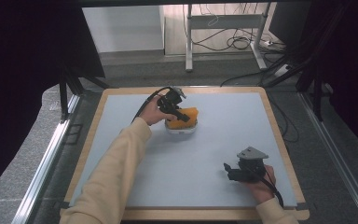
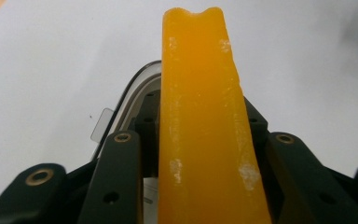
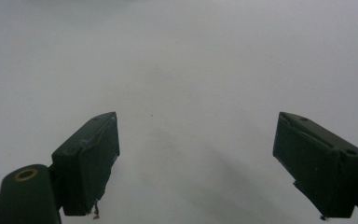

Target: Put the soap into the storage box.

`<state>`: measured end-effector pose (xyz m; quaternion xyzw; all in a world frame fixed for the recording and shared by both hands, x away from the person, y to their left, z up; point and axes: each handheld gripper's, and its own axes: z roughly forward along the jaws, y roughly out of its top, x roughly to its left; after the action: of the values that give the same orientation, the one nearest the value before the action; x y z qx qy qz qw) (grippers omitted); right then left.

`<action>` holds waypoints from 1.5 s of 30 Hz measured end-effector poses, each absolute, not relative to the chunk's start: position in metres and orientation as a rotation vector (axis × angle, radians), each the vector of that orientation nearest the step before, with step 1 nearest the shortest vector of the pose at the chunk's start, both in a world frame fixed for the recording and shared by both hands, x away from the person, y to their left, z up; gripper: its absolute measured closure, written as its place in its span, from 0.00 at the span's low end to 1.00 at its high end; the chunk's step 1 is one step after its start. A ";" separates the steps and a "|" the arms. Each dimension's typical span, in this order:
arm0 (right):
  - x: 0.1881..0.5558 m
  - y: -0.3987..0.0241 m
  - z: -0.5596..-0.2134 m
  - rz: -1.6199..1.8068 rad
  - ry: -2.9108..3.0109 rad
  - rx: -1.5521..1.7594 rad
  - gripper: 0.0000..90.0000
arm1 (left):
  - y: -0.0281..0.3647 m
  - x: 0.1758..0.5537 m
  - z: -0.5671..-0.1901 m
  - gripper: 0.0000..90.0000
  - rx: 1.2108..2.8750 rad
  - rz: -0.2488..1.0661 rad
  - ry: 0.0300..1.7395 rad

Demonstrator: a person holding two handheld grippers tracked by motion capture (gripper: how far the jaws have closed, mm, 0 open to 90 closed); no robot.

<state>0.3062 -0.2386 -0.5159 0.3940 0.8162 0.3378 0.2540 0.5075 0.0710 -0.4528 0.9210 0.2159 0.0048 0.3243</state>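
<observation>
Our left gripper (image 1: 182,115) is squeezed tight on an orange sponge (image 2: 205,126). In the left gripper view the sponge stands on its thin edge between the two black jaws, and its long side runs straight away from us, the same way the jaws point.

Right under the sponge sits a white container (image 1: 181,127), a little past the middle of the tabletop (image 1: 214,149). In the left gripper view we see its rounded rim (image 2: 135,93) just below and to the left of the sponge. In the high view the sponge is over the container, and we cannot tell if it touches it yet. We think the next move is to bring the sponge down into the container, so what matters most is keeping the sponge lined up over the opening.

Our right gripper (image 1: 230,171) rests near the front right of the tabletop, well apart from the container. Its jaws are wide apart with nothing between them. The left hand is much nearer to the work.

We see no words or labels that we can read.
</observation>
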 end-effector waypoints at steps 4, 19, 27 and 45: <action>0.307 -0.239 -0.517 0.915 2.218 1.072 0.17 | 0.072 0.511 -0.459 0.69 2.421 -0.002 0.553; 0.307 -0.239 -0.517 0.917 2.223 1.075 0.17 | 0.083 0.509 -0.451 0.44 2.391 0.217 0.565; 0.307 -0.239 -0.517 0.914 2.221 1.073 0.17 | 0.093 0.505 -0.446 0.35 2.354 0.241 0.623; 0.306 -0.238 -0.517 0.909 2.221 1.074 0.17 | 0.103 0.466 -0.425 0.32 2.283 0.244 0.612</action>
<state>0.3058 -0.2377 -0.5170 0.3953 0.8171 0.3346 0.2532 0.4660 0.1027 -0.4250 0.8912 0.2389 0.0954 0.3736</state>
